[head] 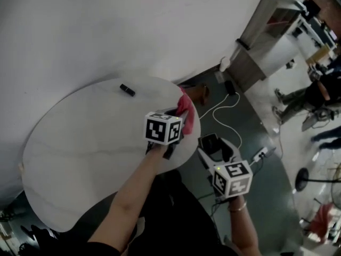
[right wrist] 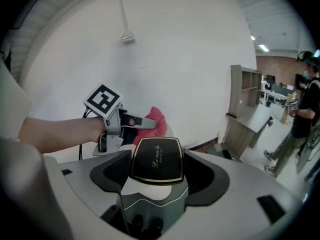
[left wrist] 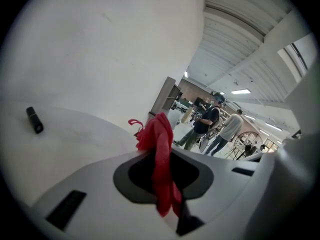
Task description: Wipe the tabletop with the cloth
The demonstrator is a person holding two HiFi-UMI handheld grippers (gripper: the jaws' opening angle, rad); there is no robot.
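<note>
head view looks down on a round white counter (head: pixel 80 143) set against a white wall, with the left gripper (head: pixel 177 119) reaching over the counter's right edge. its jaws are closed on the red cloth (head: pixel 185 106), which bunches out past the tips right at that edge. left gripper view confirms the pinch: the cloth (left wrist: pixel 157 149) runs as a crumpled strip between the two jaws and sticks up beyond them. whether the cloth touches the counter surface cannot be told. a small black object (head: pixel 127 89) lies alone near the counter's far edge by the wall, well apart from the cloth, and it shows again at the left of the left gripper view (left wrist: pixel 34 120). the right gripper (head: pixel 213 145) is held off the counter, just beyond its near right edge and above the grey floor. right gripper view shows its jaws clamped on a black case (right wrist: pixel 156 160) with a gold border and gold script on its lid. that same view catches the left gripper (right wrist: pixel 142 120) from the side, its tips on the cloth (right wrist: pixel 154 120). on the floor beyond the counter's right edge lie a white cable (head: pixel 230 103) and a power strip (head: pixel 261 153), with a wooden shelf unit (head: pixel 261 36) farther off.
</note>
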